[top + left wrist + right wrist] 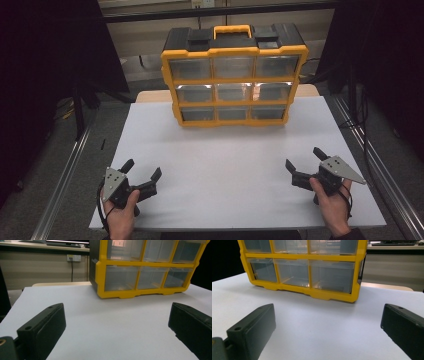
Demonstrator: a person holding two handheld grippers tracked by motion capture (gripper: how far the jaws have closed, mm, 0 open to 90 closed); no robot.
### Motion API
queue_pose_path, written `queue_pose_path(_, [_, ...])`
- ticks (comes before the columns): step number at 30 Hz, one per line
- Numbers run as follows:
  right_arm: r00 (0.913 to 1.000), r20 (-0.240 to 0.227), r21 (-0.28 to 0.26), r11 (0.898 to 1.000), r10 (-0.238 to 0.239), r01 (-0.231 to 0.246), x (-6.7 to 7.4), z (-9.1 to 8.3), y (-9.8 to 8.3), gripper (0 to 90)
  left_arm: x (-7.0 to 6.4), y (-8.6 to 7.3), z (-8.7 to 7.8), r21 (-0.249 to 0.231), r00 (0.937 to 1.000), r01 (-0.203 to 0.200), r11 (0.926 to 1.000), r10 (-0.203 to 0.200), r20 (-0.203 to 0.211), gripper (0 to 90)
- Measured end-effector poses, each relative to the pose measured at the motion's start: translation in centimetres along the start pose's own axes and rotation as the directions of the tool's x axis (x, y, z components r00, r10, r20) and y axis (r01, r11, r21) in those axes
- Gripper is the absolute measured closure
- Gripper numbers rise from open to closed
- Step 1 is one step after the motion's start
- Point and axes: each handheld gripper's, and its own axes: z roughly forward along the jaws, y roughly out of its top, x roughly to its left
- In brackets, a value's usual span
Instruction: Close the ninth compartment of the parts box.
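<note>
- White worktop (pixel 225 165) seen from the high view carries a yellow drawer organizer (pixel 234 75) at its far edge, middle.
- Left hand-held gripper (pixel 142 171) rests near the front-left corner, jaws spread; right hand-held gripper (pixel 303 158) near the front-right corner, likewise spread, each gripped from behind by a hand.
- Left gripper view: empty jaws wide apart, organizer (pixel 147 270) well ahead.
- Right gripper view: jaws apart, organizer (pixel 304 270) ahead.

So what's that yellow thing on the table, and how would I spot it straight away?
Start from the white table and look to its far edge, opposite the person's hands. There stands a drawer cabinet, upright, with a yellow frame, a black top and a yellow carry handle. Its front is a grid of nine clear drawers, three rows of three, and it is the one coloured thing on the table.
</note>
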Motion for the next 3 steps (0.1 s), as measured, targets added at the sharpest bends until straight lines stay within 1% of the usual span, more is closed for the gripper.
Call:
queue_pose_path(2, [1.0,-0.003,-0.003,1.0,0.005,-0.005,-0.01,0.05,-0.02,0.0,0.01,-0.03,0.07,0.004,1.0,0.004,1.0,-0.004,-0.002,1.4])
queue_pose_path(3, [1.0,-0.003,-0.004,1.0,0.005,-0.005,-0.02,0.06,-0.01,0.0,0.08,-0.02,0.04,0.011,1.0,-0.005,0.9999,0.005,-0.002,1.4])
